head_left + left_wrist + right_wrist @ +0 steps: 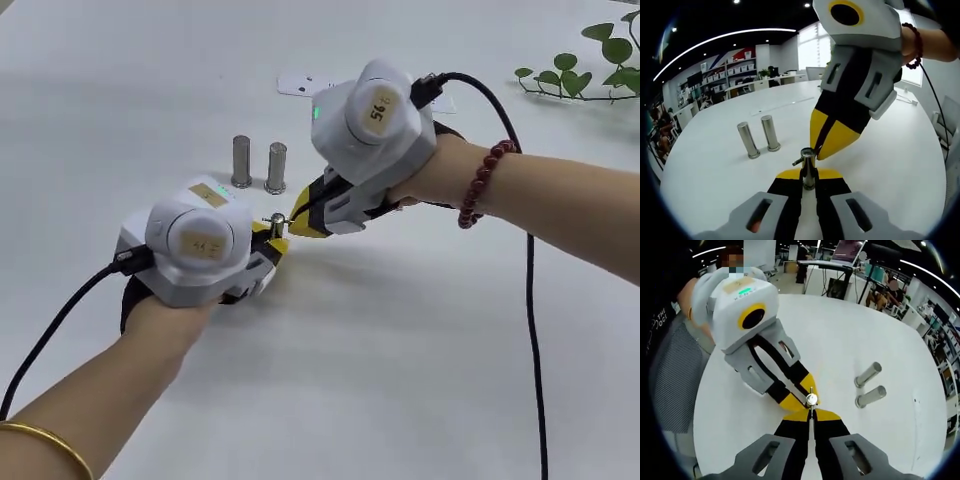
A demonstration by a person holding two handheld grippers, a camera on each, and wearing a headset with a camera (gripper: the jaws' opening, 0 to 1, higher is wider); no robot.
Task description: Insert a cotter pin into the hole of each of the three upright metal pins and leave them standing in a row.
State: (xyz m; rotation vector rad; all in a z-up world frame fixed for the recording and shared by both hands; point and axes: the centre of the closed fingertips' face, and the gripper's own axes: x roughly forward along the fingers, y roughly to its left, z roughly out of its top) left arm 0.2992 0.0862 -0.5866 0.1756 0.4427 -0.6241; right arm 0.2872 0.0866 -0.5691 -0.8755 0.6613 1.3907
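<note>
In the head view, the left gripper (268,243) comes from the lower left and the right gripper (298,214) from the upper right. Their yellow tips meet a little left of the centre of the frame, above the white table (400,380). Between the tips is the held metal pin (277,222), small and partly hidden. Just above it in the frame, the two standing pins (258,163) are upright and close beside each other. At this size I cannot tell if they carry a cotter pin.

In the left gripper view, the jaws of the left gripper (808,176) rise from the bottom and are closed on the body of the held metal pin (808,167). This keeps it upright and steady, with its head free above the jaws, I think so that the hole can be reached. The right gripper (821,148) comes down from the upper right, and its tips touch the right side of the head. A short end of the cotter pin (797,162) sticks out on the left side, so it seems to pass through the hole.

In the right gripper view, the right gripper's own jaws, at the lower centre, are pressed together on the thin cotter pin (811,411), just below the round top of the held metal pin (811,399). The left gripper (799,392) reaches in from the upper left. The two standing pins (869,385) at the right look tilted, probably because this view is rolled.
</note>
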